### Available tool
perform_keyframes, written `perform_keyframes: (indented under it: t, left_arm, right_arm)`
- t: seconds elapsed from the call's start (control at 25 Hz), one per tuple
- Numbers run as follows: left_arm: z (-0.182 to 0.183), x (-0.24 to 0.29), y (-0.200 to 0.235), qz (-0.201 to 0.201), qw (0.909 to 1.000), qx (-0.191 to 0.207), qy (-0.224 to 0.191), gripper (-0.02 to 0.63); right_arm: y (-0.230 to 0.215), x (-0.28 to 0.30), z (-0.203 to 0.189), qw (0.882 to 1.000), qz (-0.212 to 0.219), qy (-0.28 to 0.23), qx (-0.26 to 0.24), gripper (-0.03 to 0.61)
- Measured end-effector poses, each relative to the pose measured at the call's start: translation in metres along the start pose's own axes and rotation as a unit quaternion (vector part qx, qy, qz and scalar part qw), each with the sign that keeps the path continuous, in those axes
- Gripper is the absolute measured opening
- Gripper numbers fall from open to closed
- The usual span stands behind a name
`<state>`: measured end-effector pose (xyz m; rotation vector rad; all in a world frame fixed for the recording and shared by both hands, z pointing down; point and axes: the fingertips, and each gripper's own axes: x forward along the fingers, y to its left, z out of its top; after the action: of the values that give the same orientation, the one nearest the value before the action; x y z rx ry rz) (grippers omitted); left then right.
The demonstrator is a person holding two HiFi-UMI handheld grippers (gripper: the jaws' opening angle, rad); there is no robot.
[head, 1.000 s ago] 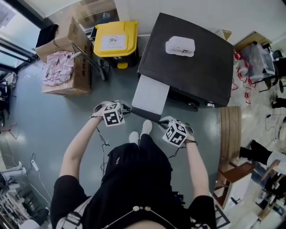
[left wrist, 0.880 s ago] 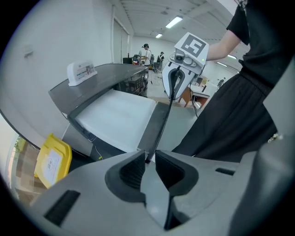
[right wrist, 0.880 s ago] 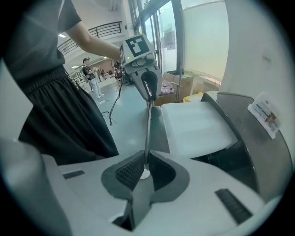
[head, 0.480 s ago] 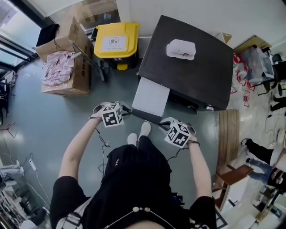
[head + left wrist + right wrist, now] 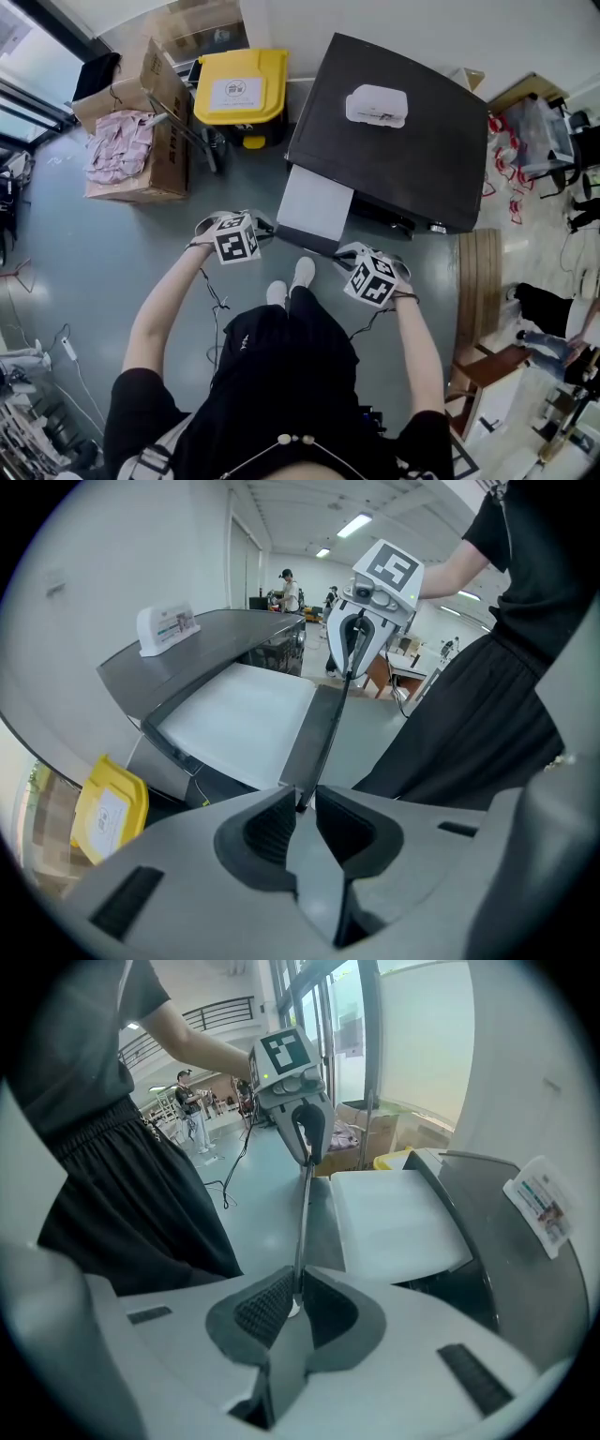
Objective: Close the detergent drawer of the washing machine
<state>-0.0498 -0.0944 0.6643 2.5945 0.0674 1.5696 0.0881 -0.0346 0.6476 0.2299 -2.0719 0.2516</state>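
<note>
The detergent drawer [image 5: 317, 202] juts out of the washing machine [image 5: 394, 141] just as far as a second ago, so the push home has not begun; left gripper [image 5: 305, 806] and right gripper [image 5: 296, 1303] stay clamped on its front panel [image 5: 302, 246]

I have two grippers: one left gripper [image 5: 300, 803] and one right gripper [image 5: 295, 1302]. I count two cubes with squares on them: one left cube [image 5: 236, 241] and one right cube [image 5: 370, 279]. There is one washing machine [image 5: 403, 159], one drawer [image 5: 317, 202], one small white box [image 5: 377, 105], one yellow bin [image 5: 241, 89], one brown box [image 5: 161, 150] and one pile of pink clothes [image 5: 117, 142].
</note>
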Motion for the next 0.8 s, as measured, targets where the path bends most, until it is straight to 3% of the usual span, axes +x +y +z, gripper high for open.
perform_keyframes:
  t: [0.48, 0.8]
  left_arm:
    - [0.005, -0.001, 0.008, -0.004, 0.9999, -0.011, 0.001, 0.069]
    - [0.006, -0.001, 0.022, 0.014, 0.9996, -0.024, -0.007, 0.069]
  right_arm:
    - [-0.009, -0.004, 0.001, 1.000, 0.018, -0.002, 0.005, 0.037]
    - [-0.023, -0.002, 0.002, 1.000, 0.014, -0.003, 0.012, 0.037]
